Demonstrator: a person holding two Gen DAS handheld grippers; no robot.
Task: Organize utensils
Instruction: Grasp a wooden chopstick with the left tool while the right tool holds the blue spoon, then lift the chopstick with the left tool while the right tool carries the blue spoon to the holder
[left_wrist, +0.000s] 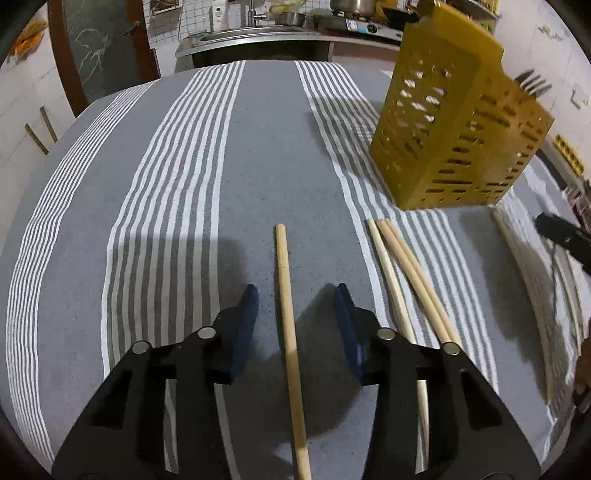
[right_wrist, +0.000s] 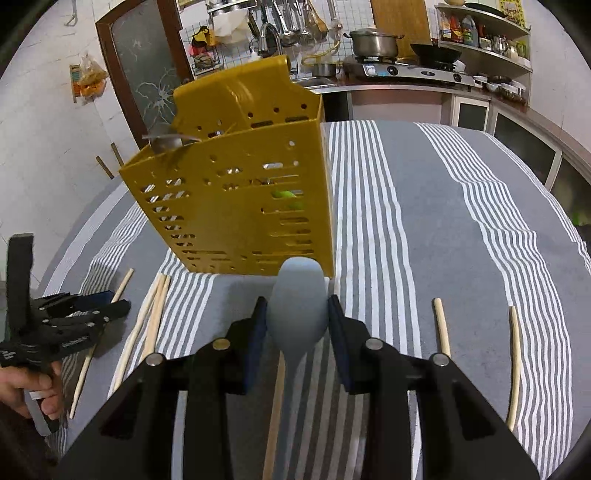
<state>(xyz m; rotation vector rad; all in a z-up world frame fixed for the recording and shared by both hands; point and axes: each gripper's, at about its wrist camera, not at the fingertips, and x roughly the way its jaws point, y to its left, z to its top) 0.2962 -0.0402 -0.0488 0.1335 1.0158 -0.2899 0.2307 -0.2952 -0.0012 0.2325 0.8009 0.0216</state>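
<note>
I am keeping the right hand-held gripper (right_wrist: 297, 314) clenched on a pale blue-grey spoon (right_wrist: 297, 302); its pads are pressing the sides of the bowl, and its wooden handle is running back under the gripper toward me. The left hand-held gripper (left_wrist: 295, 299) is standing released, its jaws straddling a single wooden chopstick (left_wrist: 286, 295) lying on the striped cloth (left_wrist: 184, 166) of the table, with a gap on each side.

I judge I am at the carrying step: the spoon is gripped and needs lifting over the rim of the yellow slotted utensil holder (right_wrist: 236, 206), which is standing just beyond the spoon's tip, then lowering handle-first or bowl-first into a free compartment. That calls for height first, since the wall is tall, and a gentle release so the holder is not knocked.

The holder is already carrying metal cutlery at its left corner, and something green is showing through the slots. More chopsticks are lying loose: a pair (left_wrist: 402, 266) right of the left gripper, and two (right_wrist: 441, 326) to the right of the spoon.
</note>
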